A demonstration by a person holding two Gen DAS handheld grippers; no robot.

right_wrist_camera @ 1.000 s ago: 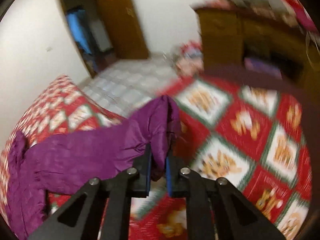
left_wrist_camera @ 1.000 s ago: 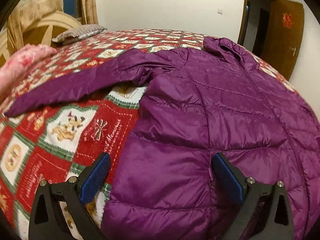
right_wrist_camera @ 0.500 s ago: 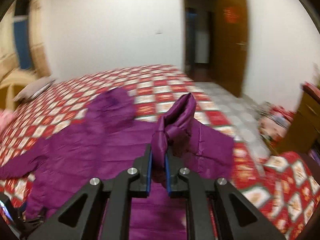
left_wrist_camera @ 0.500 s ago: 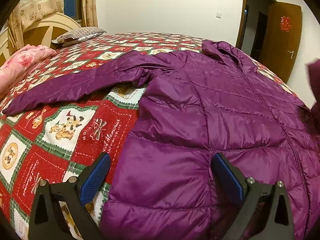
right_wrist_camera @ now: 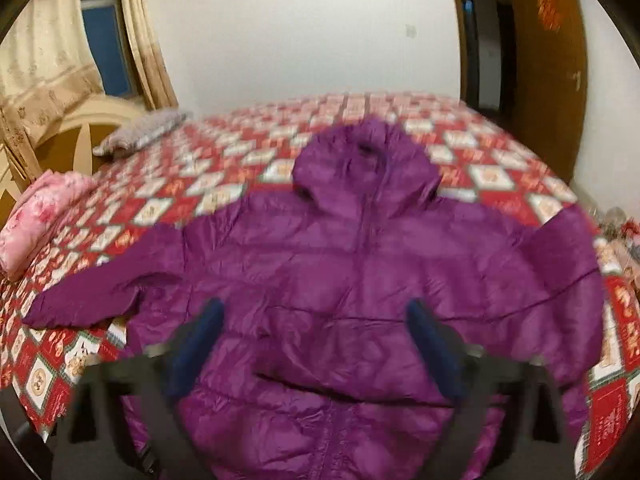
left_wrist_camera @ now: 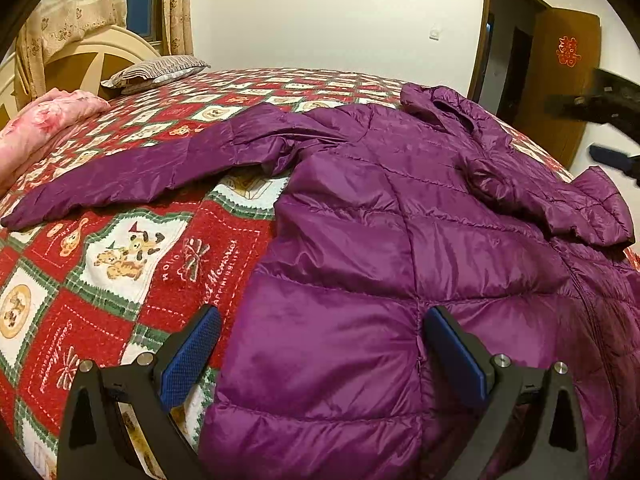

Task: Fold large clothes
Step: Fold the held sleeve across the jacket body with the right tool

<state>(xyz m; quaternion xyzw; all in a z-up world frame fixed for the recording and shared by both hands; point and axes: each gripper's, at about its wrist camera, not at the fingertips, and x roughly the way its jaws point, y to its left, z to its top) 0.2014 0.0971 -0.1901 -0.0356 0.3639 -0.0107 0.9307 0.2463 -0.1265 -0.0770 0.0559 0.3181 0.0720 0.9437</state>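
A purple hooded puffer jacket [left_wrist_camera: 400,240] lies front up on the bed, also in the right wrist view [right_wrist_camera: 360,280]. Its left sleeve [left_wrist_camera: 132,176] stretches out flat to the left. Its right sleeve [left_wrist_camera: 560,200] lies folded across the chest. My left gripper [left_wrist_camera: 320,344] is open and empty, low over the jacket's lower left hem. My right gripper [right_wrist_camera: 314,340] is open and empty, above the jacket's lower body; the view is blurred. It also shows at the right edge of the left wrist view [left_wrist_camera: 604,128].
The bed has a red, white and green patterned quilt [left_wrist_camera: 100,264]. A pink folded blanket [left_wrist_camera: 44,120] and a striped pillow [left_wrist_camera: 156,72] lie by the headboard at the left. A brown door [left_wrist_camera: 560,80] stands open at the right.
My right gripper carried the right sleeve over the jacket's chest, opened and let it go, then pulled back. The left gripper has stayed open in place.
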